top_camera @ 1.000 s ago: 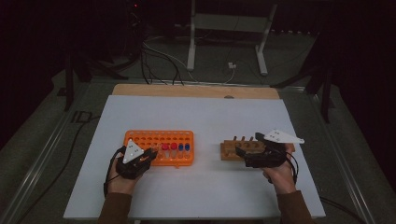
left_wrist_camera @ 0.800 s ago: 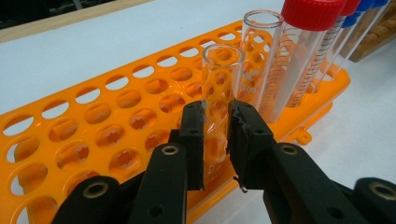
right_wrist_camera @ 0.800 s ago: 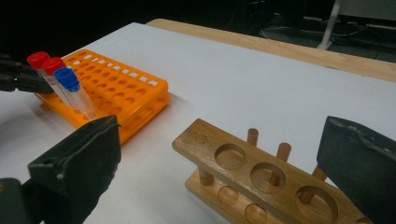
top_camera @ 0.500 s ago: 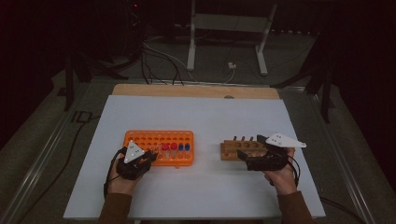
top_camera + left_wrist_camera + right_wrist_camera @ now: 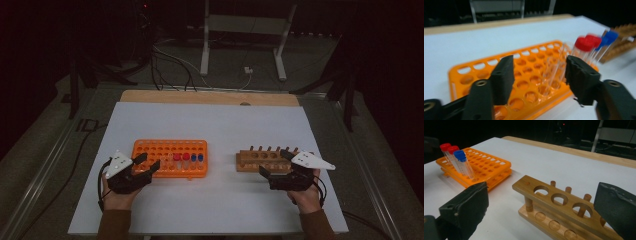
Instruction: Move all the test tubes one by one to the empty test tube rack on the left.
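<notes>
Our left tongs (image 5: 539,75) have just been opening, empty, beside uncapped tubes (image 5: 554,72) in the orange rack (image 5: 170,158); a careless swing could topple them. Right tongs (image 5: 544,205) gape wide.

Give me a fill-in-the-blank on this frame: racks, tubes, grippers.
1. The capped tubes stand in the ___ rack.
2. The holes of the wooden rack hold ___ tubes.
3. The tube caps are red and ___.
4. The jaws of the left gripper have just been opening and hold ___.

Missing words: orange; no; blue; nothing
</notes>
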`<state>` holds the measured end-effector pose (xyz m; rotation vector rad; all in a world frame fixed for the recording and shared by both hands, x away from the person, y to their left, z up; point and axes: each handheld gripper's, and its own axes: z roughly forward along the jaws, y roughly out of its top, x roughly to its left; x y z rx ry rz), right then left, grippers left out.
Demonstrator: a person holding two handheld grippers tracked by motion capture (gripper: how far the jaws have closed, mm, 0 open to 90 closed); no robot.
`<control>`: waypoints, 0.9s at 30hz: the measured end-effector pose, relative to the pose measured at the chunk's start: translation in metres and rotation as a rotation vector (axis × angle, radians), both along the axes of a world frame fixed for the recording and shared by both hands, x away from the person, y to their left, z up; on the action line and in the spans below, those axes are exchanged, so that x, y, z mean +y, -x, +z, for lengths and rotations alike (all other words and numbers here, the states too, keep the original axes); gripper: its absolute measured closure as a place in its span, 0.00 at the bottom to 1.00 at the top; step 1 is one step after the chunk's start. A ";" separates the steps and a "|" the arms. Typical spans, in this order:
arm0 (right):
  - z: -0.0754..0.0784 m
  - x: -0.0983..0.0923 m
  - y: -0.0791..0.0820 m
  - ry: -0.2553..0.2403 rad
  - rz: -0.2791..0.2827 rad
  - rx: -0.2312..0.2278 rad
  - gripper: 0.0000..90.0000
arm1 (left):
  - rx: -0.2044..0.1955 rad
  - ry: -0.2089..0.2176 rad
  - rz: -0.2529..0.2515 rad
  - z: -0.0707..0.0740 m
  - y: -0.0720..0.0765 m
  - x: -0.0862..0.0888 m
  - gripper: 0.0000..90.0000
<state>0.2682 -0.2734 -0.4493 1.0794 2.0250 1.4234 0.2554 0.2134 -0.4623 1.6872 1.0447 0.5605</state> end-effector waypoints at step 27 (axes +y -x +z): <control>-0.016 -0.014 0.007 0.003 -0.042 -0.039 0.00 | -0.023 -0.007 0.123 0.001 0.016 0.009 0.00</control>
